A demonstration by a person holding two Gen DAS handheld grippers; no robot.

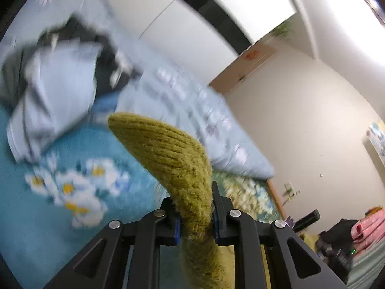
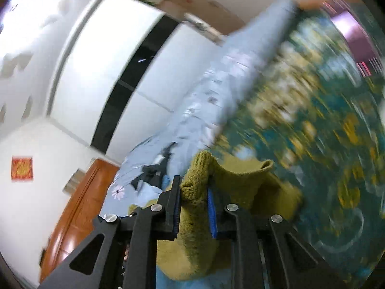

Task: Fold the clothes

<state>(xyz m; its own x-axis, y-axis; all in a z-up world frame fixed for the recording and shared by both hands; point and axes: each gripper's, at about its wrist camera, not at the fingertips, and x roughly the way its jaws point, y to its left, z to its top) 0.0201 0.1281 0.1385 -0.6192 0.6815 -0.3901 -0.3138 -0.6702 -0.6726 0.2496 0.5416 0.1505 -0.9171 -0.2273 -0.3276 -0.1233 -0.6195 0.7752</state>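
Note:
An olive-green knitted garment point(image 1: 168, 149) is pinched in my left gripper point(image 1: 196, 214); a ribbed flap of it sticks up ahead of the jaws and the rest hangs below. My right gripper point(image 2: 193, 204) is shut on another part of the same green garment point(image 2: 240, 187), which bunches between the fingers and drapes to the right and down. Both grippers hold it above a bed with a teal floral cover point(image 1: 60, 192). Both views are blurred.
A pale blue quilt point(image 1: 216, 130) lies along the bed's far side by the white wall, and also shows in the right wrist view point(image 2: 216, 91). A pile of light and dark clothes point(image 1: 60, 77) lies at the left. An orange wooden door point(image 2: 77, 207) stands at the left.

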